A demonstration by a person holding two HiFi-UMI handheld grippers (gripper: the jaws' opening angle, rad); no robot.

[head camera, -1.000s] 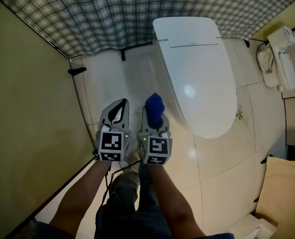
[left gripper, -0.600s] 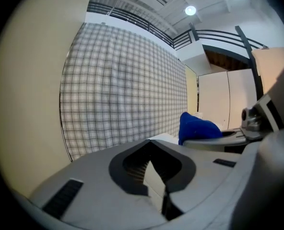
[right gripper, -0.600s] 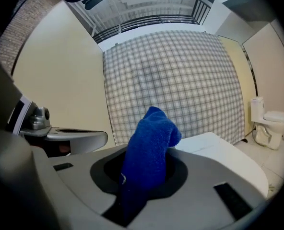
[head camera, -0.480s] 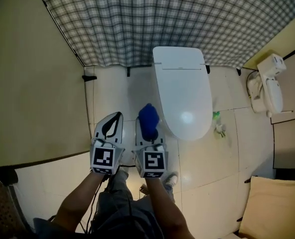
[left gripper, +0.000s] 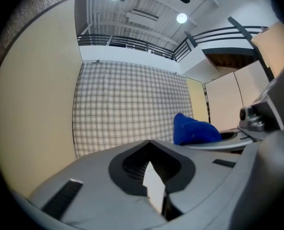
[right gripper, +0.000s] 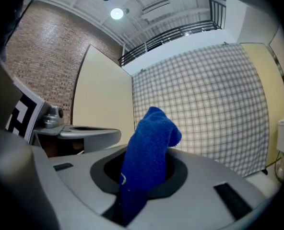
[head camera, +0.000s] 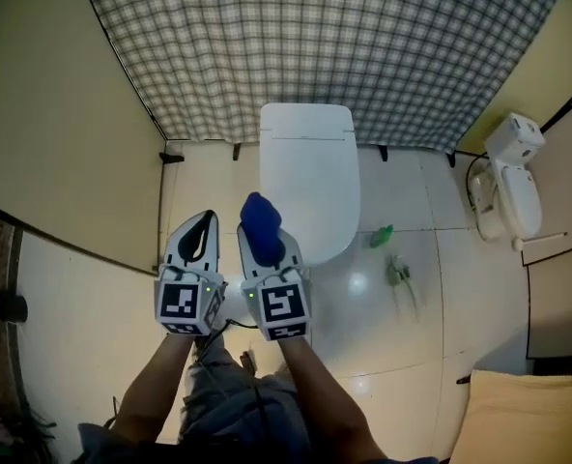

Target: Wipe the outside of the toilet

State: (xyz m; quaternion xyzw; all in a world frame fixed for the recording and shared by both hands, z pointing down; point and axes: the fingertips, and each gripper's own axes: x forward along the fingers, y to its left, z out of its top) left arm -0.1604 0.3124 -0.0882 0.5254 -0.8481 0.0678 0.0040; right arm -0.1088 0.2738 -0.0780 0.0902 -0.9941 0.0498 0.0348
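Note:
A white toilet (head camera: 310, 177) with its lid down stands against the checked wall at the centre of the head view. My right gripper (head camera: 263, 228) is shut on a blue cloth (head camera: 260, 218), which sticks up out of its jaws just left of the bowl's front. The same blue cloth (right gripper: 149, 159) fills the middle of the right gripper view. My left gripper (head camera: 198, 237) hangs beside it on the left, shut with nothing in it; its jaws (left gripper: 151, 176) meet in the left gripper view. Both grippers are held above the floor, apart from the toilet.
A green brush-like thing (head camera: 381, 236) lies on the glossy tile floor (head camera: 383, 336) right of the bowl. A white fixture (head camera: 506, 182) is on the right wall. A beige partition (head camera: 64, 133) closes the left side. A tan cushion-like corner (head camera: 518, 419) shows at bottom right.
The view has pulled back from the toilet, which now looks smaller and farther. Both grippers shifted slightly left in the picture. The cloth stays gripped.

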